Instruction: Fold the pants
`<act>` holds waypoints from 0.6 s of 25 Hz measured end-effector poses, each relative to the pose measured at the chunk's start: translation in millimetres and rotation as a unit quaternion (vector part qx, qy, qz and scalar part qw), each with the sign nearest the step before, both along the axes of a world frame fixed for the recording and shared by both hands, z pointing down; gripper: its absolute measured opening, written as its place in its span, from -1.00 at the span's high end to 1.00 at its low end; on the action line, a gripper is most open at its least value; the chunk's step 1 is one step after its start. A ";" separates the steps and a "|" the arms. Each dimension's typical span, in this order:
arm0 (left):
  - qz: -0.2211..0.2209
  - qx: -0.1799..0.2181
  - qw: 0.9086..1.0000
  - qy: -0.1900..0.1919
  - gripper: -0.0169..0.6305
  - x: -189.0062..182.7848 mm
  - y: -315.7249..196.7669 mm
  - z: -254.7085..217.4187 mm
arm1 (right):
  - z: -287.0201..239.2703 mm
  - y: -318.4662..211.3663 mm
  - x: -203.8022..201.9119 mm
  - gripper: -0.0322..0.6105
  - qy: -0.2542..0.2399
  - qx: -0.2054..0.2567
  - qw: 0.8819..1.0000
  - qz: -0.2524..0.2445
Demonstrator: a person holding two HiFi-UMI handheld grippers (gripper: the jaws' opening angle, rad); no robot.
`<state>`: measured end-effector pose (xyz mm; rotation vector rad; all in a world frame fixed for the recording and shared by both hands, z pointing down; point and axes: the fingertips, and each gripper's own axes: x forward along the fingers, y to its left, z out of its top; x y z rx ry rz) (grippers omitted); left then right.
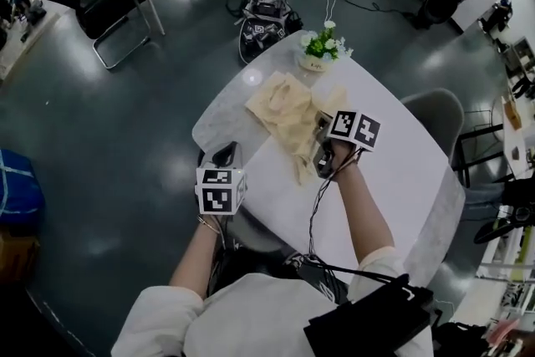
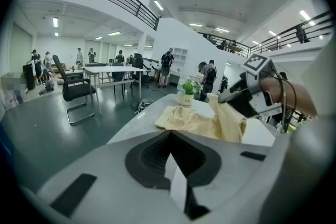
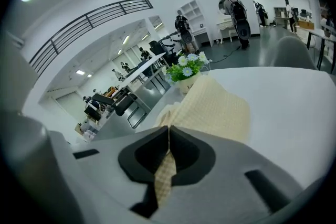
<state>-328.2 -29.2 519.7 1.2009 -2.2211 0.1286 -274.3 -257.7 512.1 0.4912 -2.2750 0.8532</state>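
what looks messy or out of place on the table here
The cream pants lie bunched and wrinkled near the flower pot, not spread flat. The right gripper is shut on one edge, holding it up off the table. Nothing looks spilled or damaged.

Your pale yellow pants (image 1: 284,109) lie crumpled on the white tabletop (image 1: 393,180), one end lifted, pinched in your right gripper (image 3: 168,132).
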 end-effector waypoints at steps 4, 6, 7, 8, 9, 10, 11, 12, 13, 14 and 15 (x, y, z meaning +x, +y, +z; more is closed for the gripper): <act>-0.006 -0.003 1.000 0.001 0.94 -20.9 10.5 0.8 | 1.1 10.3 -47.8 0.90 -0.006 -0.002 1.000 -0.010; -0.009 -0.004 1.000 0.002 0.94 -26.7 15.9 1.1 | -1.3 11.0 -76.7 0.90 -0.019 0.006 1.000 -0.013; -0.010 -0.005 1.000 0.002 0.94 -28.3 18.5 2.1 | -3.9 9.6 -92.9 0.90 -0.038 0.011 0.999 -0.011; -0.011 -0.007 1.000 0.003 0.94 -29.1 21.1 4.4 | -6.9 8.4 -109.4 0.90 -0.067 0.010 0.998 -0.008; -0.013 -0.009 1.000 0.005 0.94 -29.0 23.9 7.5 | -9.6 8.8 -124.5 0.86 -0.101 -0.001 0.995 -0.005; -0.015 -0.011 1.000 0.008 0.94 -28.1 26.8 11.0 | -11.2 11.0 -135.8 0.56 -0.130 -0.017 0.991 -0.004; -0.016 -0.013 1.000 0.011 0.94 -26.8 29.8 14.5 | -11.6 14.1 -141.8 0.20 -0.148 -0.029 0.989 -0.006; -0.018 -0.014 1.000 0.014 0.94 -25.3 32.7 17.6 | -10.8 16.8 -142.5 0.20 -0.151 -0.029 0.988 -0.009; -0.018 -0.016 1.000 0.016 0.94 -24.0 35.4 20.2 | -9.2 18.6 -139.4 0.26 -0.145 -0.017 0.989 -0.013; -0.018 -0.016 1.000 0.017 0.94 -22.9 37.8 22.3 | -6.9 19.7 -134.1 0.30 -0.134 0.000 0.991 -0.017; -0.018 -0.016 1.000 0.018 0.94 -21.5 39.5 24.1 | -3.9 20.3 -127.6 0.34 -0.122 0.017 0.992 -0.022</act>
